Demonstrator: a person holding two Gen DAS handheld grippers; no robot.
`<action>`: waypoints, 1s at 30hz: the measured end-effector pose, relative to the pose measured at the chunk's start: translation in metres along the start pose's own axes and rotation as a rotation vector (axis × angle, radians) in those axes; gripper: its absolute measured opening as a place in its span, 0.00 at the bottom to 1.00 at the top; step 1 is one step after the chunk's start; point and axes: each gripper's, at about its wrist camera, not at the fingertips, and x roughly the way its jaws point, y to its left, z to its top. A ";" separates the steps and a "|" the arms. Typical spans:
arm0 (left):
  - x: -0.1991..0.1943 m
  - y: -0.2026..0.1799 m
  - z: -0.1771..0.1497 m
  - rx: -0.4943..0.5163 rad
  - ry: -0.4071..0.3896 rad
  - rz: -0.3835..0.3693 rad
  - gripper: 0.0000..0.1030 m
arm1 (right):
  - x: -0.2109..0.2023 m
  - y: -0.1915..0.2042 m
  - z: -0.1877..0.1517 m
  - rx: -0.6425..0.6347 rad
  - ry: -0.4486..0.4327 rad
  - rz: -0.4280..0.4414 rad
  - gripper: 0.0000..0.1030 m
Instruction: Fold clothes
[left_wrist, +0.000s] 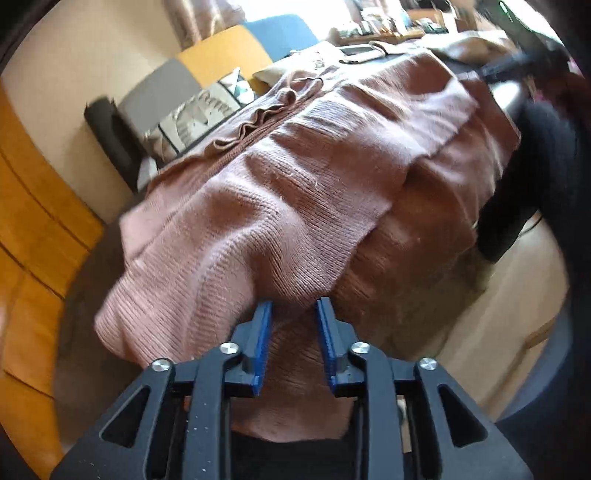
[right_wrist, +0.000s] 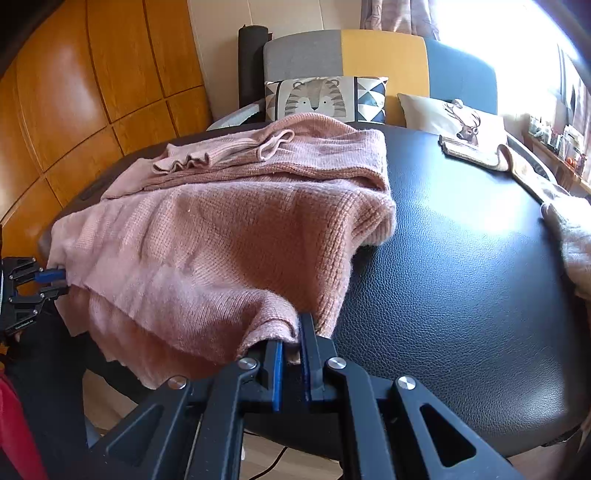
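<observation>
**Fold half done**

Your left tool (left_wrist: 291, 308) stands open, the hem of the pink sweater (right_wrist: 229, 221) between its pads, unpinched. Your right tool (right_wrist: 290, 343) clamps the hem at the surface's (right_wrist: 461, 258) near edge. Sleeves are folded in; final fold remains.

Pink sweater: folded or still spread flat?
Partly folded: the pink sweater has its near layer doubled over itself, a sleeve laid across the top.

wood-panelled wall (right_wrist: 74, 92), patchwork sofa (right_wrist: 369, 51), bright window (right_wrist: 498, 29)
</observation>
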 end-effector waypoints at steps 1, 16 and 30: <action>0.000 -0.001 0.000 0.008 -0.006 0.016 0.31 | 0.000 0.000 0.000 -0.002 -0.001 0.000 0.07; -0.024 0.018 -0.002 -0.057 -0.015 -0.189 0.02 | 0.001 0.000 -0.001 0.003 -0.005 0.002 0.07; -0.009 0.078 -0.055 -0.260 0.214 -0.345 0.11 | 0.004 -0.003 -0.001 0.017 -0.004 0.019 0.07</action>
